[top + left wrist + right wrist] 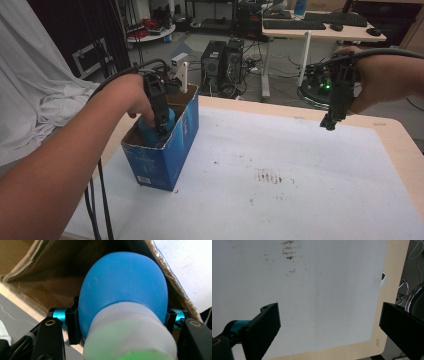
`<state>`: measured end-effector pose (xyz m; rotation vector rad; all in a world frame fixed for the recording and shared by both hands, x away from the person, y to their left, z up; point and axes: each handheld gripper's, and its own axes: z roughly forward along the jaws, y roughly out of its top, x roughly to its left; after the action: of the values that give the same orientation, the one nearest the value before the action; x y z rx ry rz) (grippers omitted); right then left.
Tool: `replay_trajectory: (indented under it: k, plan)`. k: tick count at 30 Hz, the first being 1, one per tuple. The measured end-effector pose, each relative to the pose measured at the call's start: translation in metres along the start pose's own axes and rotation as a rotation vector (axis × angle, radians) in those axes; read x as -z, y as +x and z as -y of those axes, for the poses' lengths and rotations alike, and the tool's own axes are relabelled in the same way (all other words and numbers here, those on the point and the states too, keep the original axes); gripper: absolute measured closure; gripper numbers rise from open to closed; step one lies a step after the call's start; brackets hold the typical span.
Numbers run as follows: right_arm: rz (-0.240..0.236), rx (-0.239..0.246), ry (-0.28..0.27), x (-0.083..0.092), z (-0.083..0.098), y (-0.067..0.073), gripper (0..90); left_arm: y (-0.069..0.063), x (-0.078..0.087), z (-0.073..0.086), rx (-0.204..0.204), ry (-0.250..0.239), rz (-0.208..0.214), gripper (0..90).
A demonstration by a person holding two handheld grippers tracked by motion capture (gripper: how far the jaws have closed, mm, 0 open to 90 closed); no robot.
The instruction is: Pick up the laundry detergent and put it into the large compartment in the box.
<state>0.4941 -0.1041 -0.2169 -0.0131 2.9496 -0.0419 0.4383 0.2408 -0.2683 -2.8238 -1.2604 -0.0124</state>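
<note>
Looking down from the high view, one blue cardboard box (167, 150) sits near the left edge of the white sheet (280, 170) that covers most of the wooden table (400, 140). To the right of the box the sheet is wide open apart from a few brown smudges (270, 177), so there's loads of free room on that side. Inside the box it's tight: in the left gripper view the brown walls sit close on both sides of the blue bulb (125, 287).

That bulb is the one thing in hand, an egg-shaped blue thing with a whitish ribbed collar (130, 322). The left gripper (160, 120) pinches it across its width, jaws pressing on both flanks just above the collar. Its long axis runs along the jaws, rounded blue end pointing down into the box, collar end toward the hand. It's partway inside the box opening.

The right gripper (331, 121) hangs over the far right corner of the table, jaws spread wide with nothing between them, well apart from the box.
</note>
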Motion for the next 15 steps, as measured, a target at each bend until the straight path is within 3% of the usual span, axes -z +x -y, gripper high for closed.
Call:
replay_trajectory:
  k: [6,15]
  plan:
    - [-0.003,-0.006,0.004,0.0,0.0,0.001,2.4,-0.001,-0.009,-0.001,-0.064,0.013,-0.002,37.4]
    - [0.0,-0.003,0.006,0.0,-0.003,0.002,2.5,0.0,-0.017,0.003,-0.104,0.004,0.013,37.3]
